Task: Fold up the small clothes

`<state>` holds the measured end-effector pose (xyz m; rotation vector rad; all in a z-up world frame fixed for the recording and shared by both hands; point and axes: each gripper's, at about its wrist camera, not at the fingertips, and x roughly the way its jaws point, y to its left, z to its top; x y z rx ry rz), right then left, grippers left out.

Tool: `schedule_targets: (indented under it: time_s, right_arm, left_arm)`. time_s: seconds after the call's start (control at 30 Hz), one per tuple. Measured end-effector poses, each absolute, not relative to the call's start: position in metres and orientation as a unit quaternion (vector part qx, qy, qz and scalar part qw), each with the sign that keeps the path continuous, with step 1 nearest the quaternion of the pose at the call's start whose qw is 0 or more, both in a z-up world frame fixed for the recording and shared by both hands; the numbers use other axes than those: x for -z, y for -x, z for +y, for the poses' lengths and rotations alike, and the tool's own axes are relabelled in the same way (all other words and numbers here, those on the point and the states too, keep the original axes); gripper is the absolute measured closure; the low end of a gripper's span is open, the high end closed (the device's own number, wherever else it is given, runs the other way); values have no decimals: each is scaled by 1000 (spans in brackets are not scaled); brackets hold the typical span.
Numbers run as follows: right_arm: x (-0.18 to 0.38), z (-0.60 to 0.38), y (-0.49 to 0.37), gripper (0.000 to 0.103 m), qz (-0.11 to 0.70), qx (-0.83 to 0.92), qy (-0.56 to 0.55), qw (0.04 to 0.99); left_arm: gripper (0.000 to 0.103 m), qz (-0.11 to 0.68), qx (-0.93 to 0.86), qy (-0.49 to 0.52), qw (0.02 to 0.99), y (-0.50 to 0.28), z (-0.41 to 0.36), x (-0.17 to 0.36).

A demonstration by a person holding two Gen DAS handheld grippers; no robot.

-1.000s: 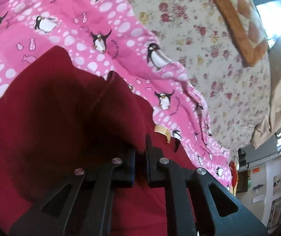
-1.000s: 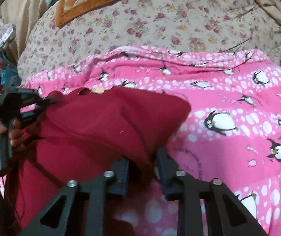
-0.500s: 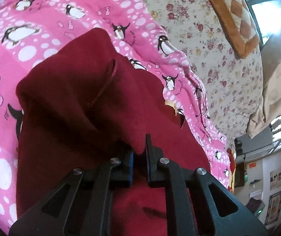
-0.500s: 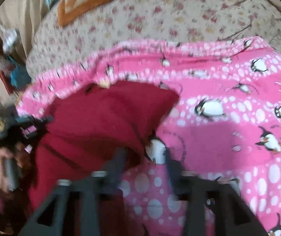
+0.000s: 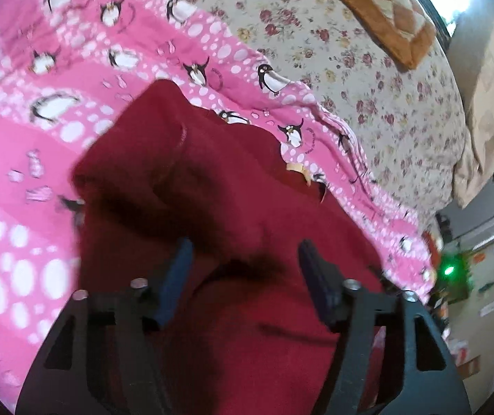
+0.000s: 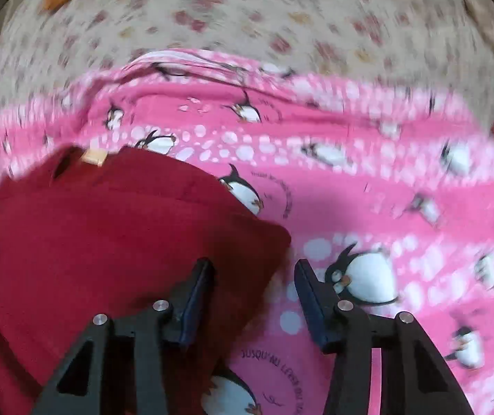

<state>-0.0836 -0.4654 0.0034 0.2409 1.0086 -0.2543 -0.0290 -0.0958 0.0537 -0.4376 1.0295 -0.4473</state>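
Observation:
A dark red garment (image 5: 212, 180) lies folded over itself on a pink penguin blanket (image 5: 39, 138), with a tan label (image 5: 297, 167) at its far edge. My left gripper (image 5: 245, 245) hovers over the garment's near part. Its jaws are opening, and only loose cloth lies below them. In the right wrist view the garment (image 6: 108, 242) fills the lower left. My right gripper (image 6: 254, 264) straddles the garment's right edge, one finger over the red cloth and the other over the blanket (image 6: 385, 207). Its jaws are closing, and the pads do not press on anything.
The blanket covers part of a bed with a floral sheet (image 5: 368, 69). An orange checked cushion (image 5: 385, 10) lies at the far side. A cluttered room corner with a green light (image 5: 449, 269) shows past the bed's right edge. The right wrist view is motion-blurred.
Both grippers were shut on the red cloth and have let go. The lifted fold has dropped onto the garment. The right gripper has moved in closer to the garment's right edge.

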Motion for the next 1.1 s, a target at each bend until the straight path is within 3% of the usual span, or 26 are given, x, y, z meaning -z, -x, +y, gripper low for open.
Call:
schedule_targets:
  time_s: [0.23, 0.4, 0.6, 1.1]
  right_arm:
    - [-39, -463, 134, 55, 448, 68, -170, 875]
    - [-23, -433, 144, 55, 489, 70, -105, 863]
    - [-34, -430, 163, 55, 478, 80, -106, 868]
    - [-49, -409, 228, 50, 488, 18, -127, 863]
  left_arm:
    - [37, 504, 192, 134, 832, 60, -75, -42]
    - [37, 501, 174, 114, 840, 81, -67, -41]
    - [37, 495, 165, 70, 850, 103, -67, -46]
    - [37, 505, 176, 51, 844, 136, -62, -50]
